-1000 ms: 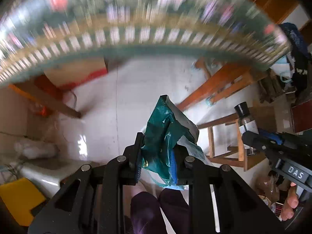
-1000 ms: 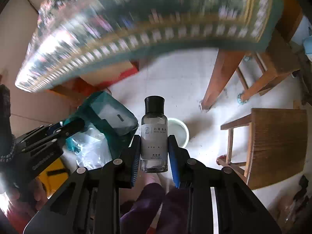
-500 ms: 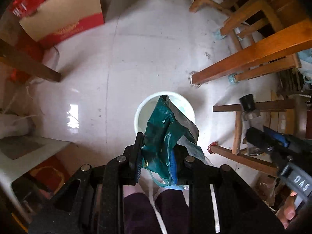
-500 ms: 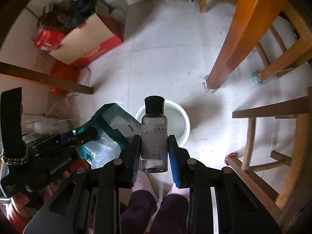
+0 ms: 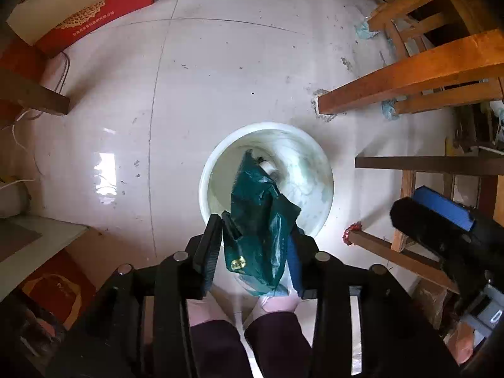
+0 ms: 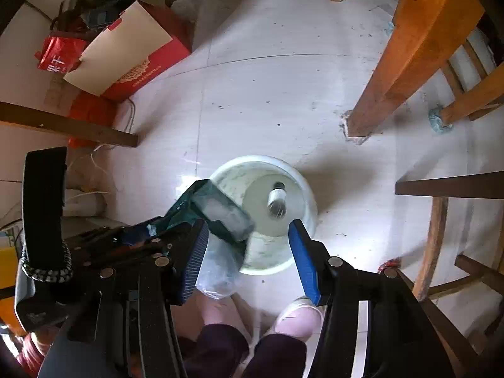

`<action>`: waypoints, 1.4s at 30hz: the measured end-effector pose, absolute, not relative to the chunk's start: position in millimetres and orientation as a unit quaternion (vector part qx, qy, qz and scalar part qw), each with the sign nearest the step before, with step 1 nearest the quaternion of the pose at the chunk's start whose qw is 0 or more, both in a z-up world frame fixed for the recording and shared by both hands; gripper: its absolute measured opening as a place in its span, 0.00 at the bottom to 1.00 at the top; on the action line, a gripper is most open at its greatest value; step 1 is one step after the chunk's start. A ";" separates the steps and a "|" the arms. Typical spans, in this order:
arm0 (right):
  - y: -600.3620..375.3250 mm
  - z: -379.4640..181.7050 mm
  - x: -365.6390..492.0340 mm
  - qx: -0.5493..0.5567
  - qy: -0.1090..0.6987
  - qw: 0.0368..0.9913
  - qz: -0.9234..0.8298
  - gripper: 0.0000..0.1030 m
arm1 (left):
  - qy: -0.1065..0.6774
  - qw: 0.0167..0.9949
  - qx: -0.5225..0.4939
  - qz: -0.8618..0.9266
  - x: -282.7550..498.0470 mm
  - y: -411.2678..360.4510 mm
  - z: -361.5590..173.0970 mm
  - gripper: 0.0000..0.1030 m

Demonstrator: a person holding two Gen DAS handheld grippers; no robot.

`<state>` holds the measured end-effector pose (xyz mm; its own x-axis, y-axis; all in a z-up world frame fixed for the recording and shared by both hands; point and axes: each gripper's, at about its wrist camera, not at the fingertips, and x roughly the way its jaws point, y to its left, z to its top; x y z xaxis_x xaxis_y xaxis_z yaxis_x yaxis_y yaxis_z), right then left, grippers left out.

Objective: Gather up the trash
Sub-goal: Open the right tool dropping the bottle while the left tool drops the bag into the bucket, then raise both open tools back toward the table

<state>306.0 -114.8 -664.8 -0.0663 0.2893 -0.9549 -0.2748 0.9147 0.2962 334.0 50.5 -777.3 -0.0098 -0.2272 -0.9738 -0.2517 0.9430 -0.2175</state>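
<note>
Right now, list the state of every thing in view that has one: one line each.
Left gripper: jaws just been opening, green wrapper loose between them.
Green wrapper: crumpled, hanging over the bin's near rim, not yet dropped.
Right gripper: open, jaws just been opening, nothing between them.
Small bottle: released, inside the bin.
White bin: upright on the floor, uncovered.

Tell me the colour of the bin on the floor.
Pale greenish-white bin; clearest in the right wrist view.

One bin [image 6: 302,186], one bottle [image 6: 276,200], one wrapper [image 5: 258,220]
</note>
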 end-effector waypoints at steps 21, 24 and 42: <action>-124.3 -510.5 304.4 -0.006 0.667 0.719 0.194 0.48 | 0.665 0.736 -0.130 -0.001 326.0 56.6 -580.4 0.50; -122.2 -471.8 303.8 -0.007 0.654 0.730 0.198 0.48 | 0.640 0.757 -0.129 0.003 322.4 66.9 -519.9 0.50; -99.8 -199.7 279.4 0.006 0.490 0.841 0.229 0.48 | 0.438 0.893 -0.101 0.018 293.5 114.9 -204.6 0.50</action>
